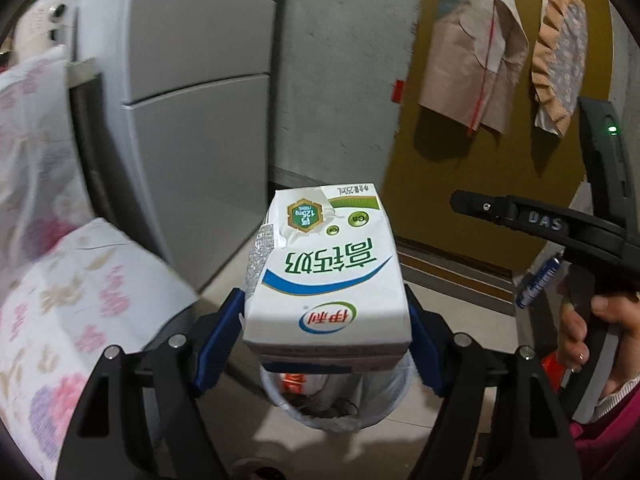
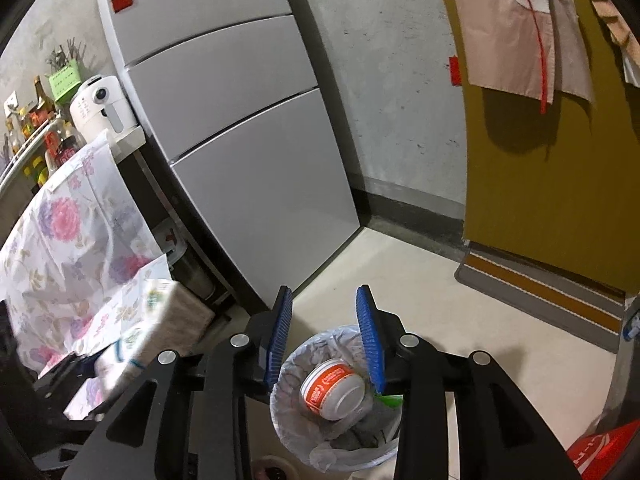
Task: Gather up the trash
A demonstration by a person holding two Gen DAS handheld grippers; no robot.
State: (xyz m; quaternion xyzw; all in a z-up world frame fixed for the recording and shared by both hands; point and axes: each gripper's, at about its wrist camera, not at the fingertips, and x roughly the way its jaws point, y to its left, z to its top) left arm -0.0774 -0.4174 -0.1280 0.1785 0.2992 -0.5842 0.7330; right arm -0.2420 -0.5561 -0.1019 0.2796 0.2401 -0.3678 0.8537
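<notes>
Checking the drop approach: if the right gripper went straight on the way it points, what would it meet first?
Probably the bin: the open right gripper points down at it, nothing between. Depth is unclear.

Both wrist views above bin (image 2: 336, 408)

Left hand-held gripper (image 1: 326, 320) clamped; right (image 2: 326, 336) parted.

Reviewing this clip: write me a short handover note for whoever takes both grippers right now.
Left gripper: shut on the milk carton, held above the lined trash bin.
Right gripper: open, nothing between its fingers, over the same bin.
Done: an orange-and-white cup already lies in the bin.
Left: drop the carton in; no other loose trash shows in these views.
</notes>
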